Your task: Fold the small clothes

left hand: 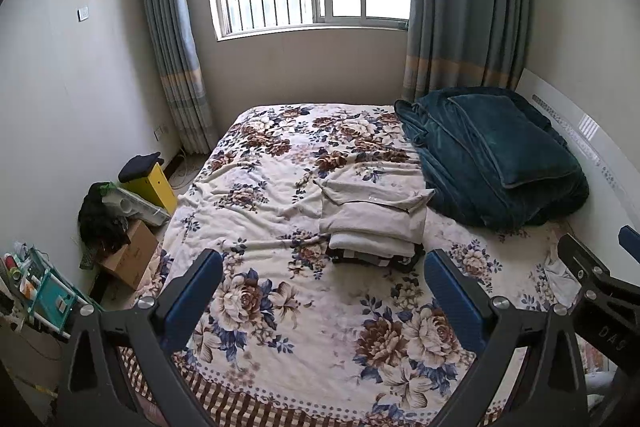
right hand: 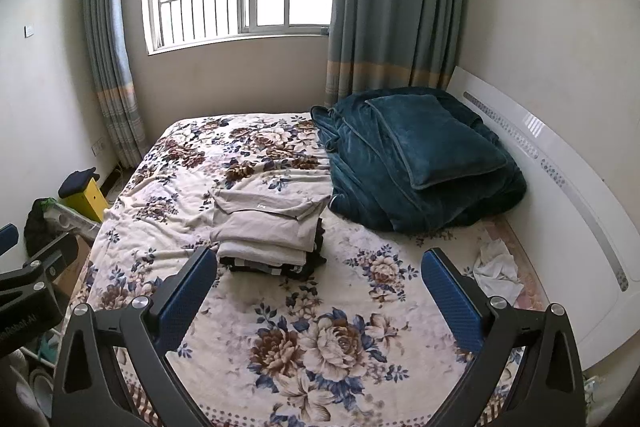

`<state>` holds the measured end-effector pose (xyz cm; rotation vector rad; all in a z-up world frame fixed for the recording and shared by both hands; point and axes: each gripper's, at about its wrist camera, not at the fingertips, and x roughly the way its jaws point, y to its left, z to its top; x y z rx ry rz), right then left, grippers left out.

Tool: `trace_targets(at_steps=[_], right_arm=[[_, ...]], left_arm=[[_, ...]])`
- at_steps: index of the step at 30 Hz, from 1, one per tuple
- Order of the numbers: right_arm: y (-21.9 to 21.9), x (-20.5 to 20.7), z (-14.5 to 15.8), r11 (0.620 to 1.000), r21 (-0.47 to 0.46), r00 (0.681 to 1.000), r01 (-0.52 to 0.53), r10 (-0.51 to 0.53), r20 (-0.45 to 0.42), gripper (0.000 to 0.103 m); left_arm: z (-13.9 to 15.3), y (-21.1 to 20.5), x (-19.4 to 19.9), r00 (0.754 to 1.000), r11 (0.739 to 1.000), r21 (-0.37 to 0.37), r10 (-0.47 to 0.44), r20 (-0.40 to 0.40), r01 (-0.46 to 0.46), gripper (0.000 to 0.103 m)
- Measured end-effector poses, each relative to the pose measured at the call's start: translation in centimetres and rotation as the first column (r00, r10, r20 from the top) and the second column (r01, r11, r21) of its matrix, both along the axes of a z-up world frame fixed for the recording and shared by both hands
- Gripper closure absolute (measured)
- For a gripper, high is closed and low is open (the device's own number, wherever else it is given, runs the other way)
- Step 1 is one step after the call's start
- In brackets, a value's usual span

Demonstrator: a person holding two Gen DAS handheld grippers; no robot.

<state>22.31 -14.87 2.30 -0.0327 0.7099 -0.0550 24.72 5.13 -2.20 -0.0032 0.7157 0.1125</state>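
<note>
A stack of folded clothes [left hand: 372, 223] lies in the middle of the floral bed [left hand: 280, 307], beige garments on top and dark ones underneath; it also shows in the right wrist view [right hand: 268, 231]. A crumpled white cloth [right hand: 498, 269] lies near the headboard; it shows in the left wrist view [left hand: 560, 277] too. My left gripper [left hand: 324, 287] is open and empty, held above the bed in front of the stack. My right gripper [right hand: 320, 287] is open and empty, also short of the stack.
A folded teal blanket with a pillow [right hand: 420, 155] fills the bed's far right corner. A white headboard [right hand: 560, 187] runs along the right. Boxes, a yellow stool [left hand: 156, 183] and clutter stand on the floor at the left. A window and curtains are behind.
</note>
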Motion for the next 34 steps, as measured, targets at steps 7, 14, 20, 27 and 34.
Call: trace_targets(at_steps=[7,14,20,27,34], right_arm=[[0.0,0.0,0.0,1.0,-0.002,1.0,-0.004,0.004,0.001,0.0],[0.0,-0.1,0.0,1.0,0.0,1.0,-0.01,0.01,0.001,0.0],[0.2,-0.2,0.2,1.0,-0.002,1.0,-0.015,0.015,0.002,0.0],[0.7,-0.2,0.5,1.0,0.001,1.0,-0.022,0.022,0.005,0.0],[1.1,-0.2,0.6,1.0,0.004,1.0,-0.03,0.03,0.0,0.0]], left_arm=[[0.1,-0.1,0.0,1.0,1.0,0.004,0.004,0.003,-0.004,0.0],[0.2,-0.2,0.0,1.0,1.0,0.002,0.006,0.005,-0.006,0.0],[0.1,-0.1,-0.1,1.0,1.0,0.005,0.004,0.007,-0.004,0.0],[0.4,0.0,-0.3,1.0,1.0,0.005,0.01,0.005,-0.01,0.0],[0.9,0.4,-0.6,1.0,1.0,0.001,0.02,0.003,-0.02,0.0]])
